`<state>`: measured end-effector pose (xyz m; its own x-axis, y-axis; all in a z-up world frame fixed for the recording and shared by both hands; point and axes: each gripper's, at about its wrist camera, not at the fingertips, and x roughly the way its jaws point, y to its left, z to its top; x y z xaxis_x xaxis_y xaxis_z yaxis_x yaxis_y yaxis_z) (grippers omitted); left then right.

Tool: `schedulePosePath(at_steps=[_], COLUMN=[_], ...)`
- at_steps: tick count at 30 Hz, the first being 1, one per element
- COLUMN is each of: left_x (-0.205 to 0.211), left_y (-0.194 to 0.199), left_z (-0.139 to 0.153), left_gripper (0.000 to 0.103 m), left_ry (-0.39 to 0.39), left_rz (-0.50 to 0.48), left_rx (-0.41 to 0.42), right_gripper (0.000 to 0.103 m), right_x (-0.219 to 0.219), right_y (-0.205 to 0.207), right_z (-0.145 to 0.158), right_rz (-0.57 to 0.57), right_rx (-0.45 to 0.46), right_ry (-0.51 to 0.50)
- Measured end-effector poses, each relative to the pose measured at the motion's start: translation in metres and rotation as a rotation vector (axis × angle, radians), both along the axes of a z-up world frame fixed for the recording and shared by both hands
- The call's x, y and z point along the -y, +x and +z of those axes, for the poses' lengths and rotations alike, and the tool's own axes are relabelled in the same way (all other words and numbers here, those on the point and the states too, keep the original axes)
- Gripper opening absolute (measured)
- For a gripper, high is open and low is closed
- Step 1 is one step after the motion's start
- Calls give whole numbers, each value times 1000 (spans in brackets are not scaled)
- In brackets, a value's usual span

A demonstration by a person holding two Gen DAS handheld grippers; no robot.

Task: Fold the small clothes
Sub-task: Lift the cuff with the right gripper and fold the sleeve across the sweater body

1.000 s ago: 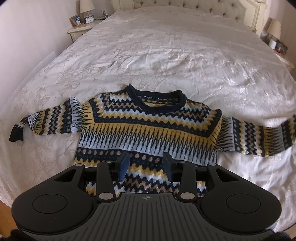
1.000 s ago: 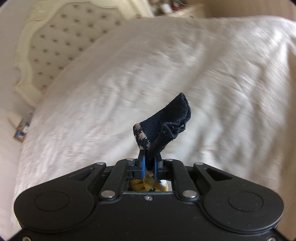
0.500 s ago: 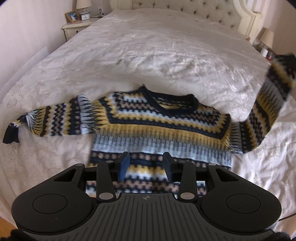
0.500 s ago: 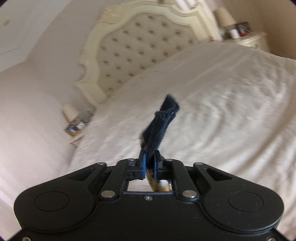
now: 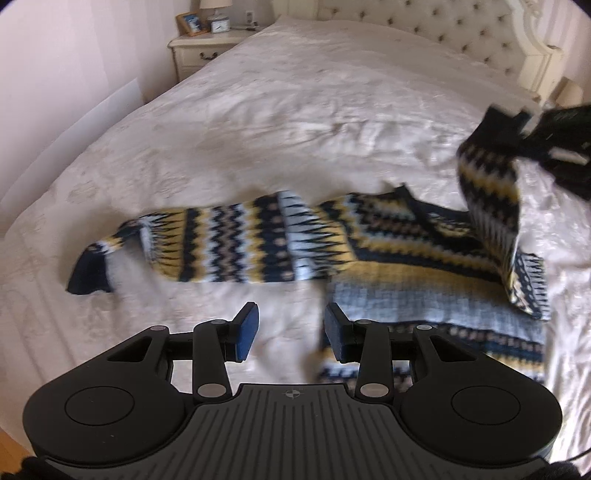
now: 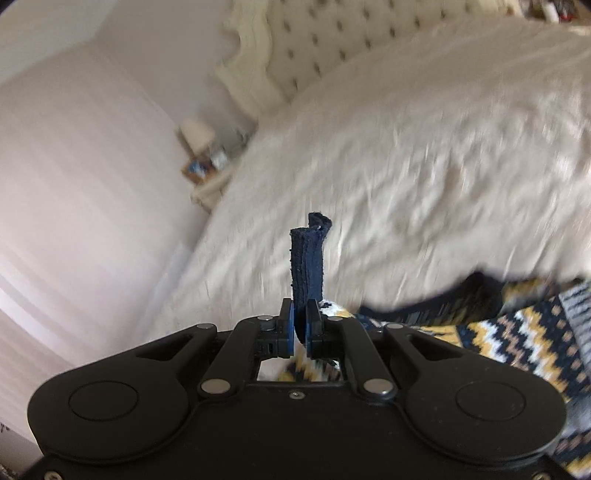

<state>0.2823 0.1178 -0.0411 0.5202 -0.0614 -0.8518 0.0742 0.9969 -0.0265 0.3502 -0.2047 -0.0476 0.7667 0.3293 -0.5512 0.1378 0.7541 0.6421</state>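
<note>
A small patterned sweater (image 5: 406,254) in navy, yellow and pale blue lies front up on the white bedspread (image 5: 277,122). Its left sleeve (image 5: 207,251) stretches flat toward the left. My right gripper (image 6: 301,325) is shut on the navy cuff (image 6: 308,258) of the right sleeve (image 5: 487,199), which hangs lifted over the sweater's body; that gripper shows blurred at the right edge (image 5: 554,144) of the left wrist view. My left gripper (image 5: 291,332) hovers open above the bedspread beside the sweater's lower left hem, nothing between its fingers.
A tufted cream headboard (image 5: 461,33) stands at the far end. A bedside table (image 5: 199,48) with a lamp, a clock and a photo frame is at the far left. The bed's edge and a strip of wooden floor (image 5: 11,446) lie at the bottom left.
My right gripper has lifted the right sleeve off the bed and carried it over the sweater's body. My left gripper has moved leftward, from over the hem to beside it.
</note>
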Motion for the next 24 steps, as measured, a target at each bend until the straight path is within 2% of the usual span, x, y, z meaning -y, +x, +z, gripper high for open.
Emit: schedulePosePath(at_steps=[7,9,11,14,18,20,21,22,24], left_x=[-37,-41,-43,-41,-28,-16,-10,-3,11], left_y=[7,9,10,11,18,24,27,31,42], left_z=[-9,-11,-13,-16,-23,-26,-27,-29,-32], left_gripper=[38,38,38,38,38,38,38,38,38], left_ry=[16,17,17,16,9,9,10,9,6], left_rz=[24,30,31,22,-18,-49,-62,-75,-101], left_rx=[-27,-31,-37,-46,-59,-54,-50,-47,-39], right_gripper=[10,11,19,20,21,30,41,44,44], right_x=[-62,-84,-105,-118,-99,-76,-64,-51,-26], right_y=[23,24,24,20,0,-12,-19,-25,-36], right_z=[-59,-58,-57,-51,-50,-54,-56,-59,-63], right_rz=[41,55,80,93,77,47,31,17,-8], right_rx=[-99,-108,-114,-119,-145,-167,-178,-190,-221], right_ry=[-52,-57,-50,-69,-120,-143,-159,-174,-204])
